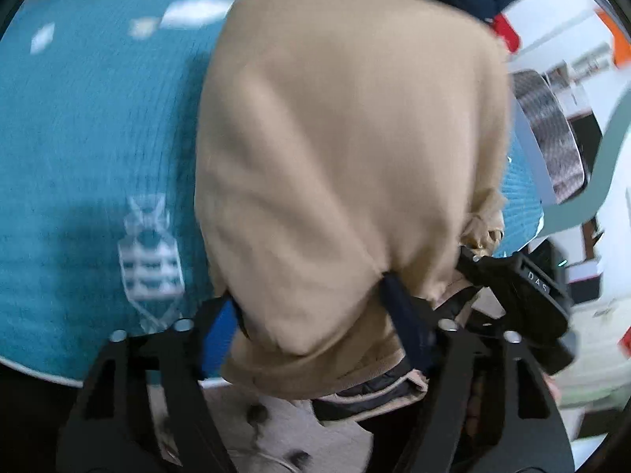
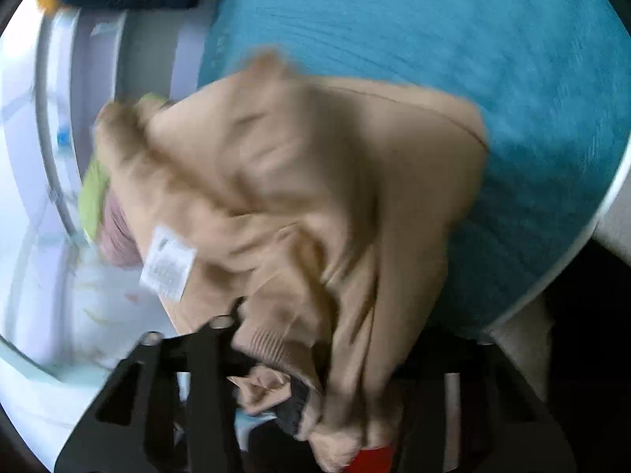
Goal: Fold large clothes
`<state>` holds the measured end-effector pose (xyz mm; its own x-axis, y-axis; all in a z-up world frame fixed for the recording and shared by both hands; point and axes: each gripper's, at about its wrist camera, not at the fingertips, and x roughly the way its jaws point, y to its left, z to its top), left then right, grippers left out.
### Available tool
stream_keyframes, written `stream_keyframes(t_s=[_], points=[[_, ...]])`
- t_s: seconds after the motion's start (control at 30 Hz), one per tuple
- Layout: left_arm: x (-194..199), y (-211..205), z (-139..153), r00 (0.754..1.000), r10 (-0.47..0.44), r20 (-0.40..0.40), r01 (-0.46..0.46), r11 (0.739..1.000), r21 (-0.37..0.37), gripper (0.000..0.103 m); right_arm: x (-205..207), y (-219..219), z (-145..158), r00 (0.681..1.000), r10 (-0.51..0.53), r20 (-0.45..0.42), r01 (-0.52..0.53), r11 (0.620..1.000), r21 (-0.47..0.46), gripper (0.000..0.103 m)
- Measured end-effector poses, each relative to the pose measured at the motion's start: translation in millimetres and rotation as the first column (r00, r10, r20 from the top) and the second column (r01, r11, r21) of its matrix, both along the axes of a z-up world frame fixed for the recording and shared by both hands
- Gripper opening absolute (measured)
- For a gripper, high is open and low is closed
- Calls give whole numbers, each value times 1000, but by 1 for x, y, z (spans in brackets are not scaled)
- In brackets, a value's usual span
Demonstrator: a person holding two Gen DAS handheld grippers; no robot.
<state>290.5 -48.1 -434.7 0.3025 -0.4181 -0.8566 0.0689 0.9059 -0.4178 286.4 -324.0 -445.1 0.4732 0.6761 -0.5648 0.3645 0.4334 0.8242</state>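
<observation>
Left wrist view: tan knitted garment [image 1: 347,157] lies bunched on the teal ribbed cloth with white motifs [image 1: 90,149] over the counter, its near edge between the jaws of the left claw [image 1: 311,311], which pinch a fold.
Risk, left: the pinch takes only the hem; lifting could slip it free or drag the teal cloth askew.
Right wrist view: right claw [image 2: 315,362] is narrowed, with a wad of the garment's ribbed edge in it.
Risk, right: several layers caught, so the fold may come out lopsided.
Only here: white care label [image 2: 167,264], green and pink items [image 2: 98,205] beside the counter.
Only left: right claw's black body [image 1: 524,287], close alongside.
</observation>
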Motion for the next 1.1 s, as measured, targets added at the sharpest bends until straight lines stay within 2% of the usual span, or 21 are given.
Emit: stream_keyframes(t_s=[0.03,0.1,0.2,0.3,0.47,0.57,0.67,0.8,0.9,0.97,1.03,1.07,1.1], points=[[-1,-4,10,999,-10,50,9,1000,24,60,3,2,14,999,15,41,-13,999,-48,27],[-1,-7,26,993,-14,114,11,1000,25,56,9,3,37,994,32,101,-21,993,-113,25],[4,-18,53,977,-24,213,16,999,41,55,23,2,77,977,72,201,-25,973,-229,23],[15,-34,68,966,-42,256,31,998,50,55,44,2,113,954,140,264,-32,925,-379,22],[50,-93,76,955,-78,287,76,997,19,55,76,-20,141,932,188,309,11,840,-543,22],[73,-137,72,950,-101,297,109,994,-11,54,90,-49,139,933,174,315,63,782,-620,22],[92,-185,69,942,-140,306,156,987,-29,54,87,-91,139,931,132,339,138,734,-665,22],[106,-259,62,916,-245,318,255,967,10,54,73,-162,128,927,1,376,267,702,-660,22],[107,-302,42,905,-328,270,326,944,54,55,50,-211,88,931,-150,332,337,702,-627,23],[104,-318,30,898,-369,238,364,929,67,56,35,-238,47,940,-234,249,339,724,-601,26],[98,-327,15,894,-405,193,397,914,80,58,23,-248,15,943,-274,187,331,734,-593,35],[95,-327,9,892,-413,184,404,911,82,60,17,-250,7,940,-284,188,340,736,-586,38],[92,-325,7,893,-412,180,403,911,87,68,13,-249,5,935,-296,196,354,731,-583,46]])
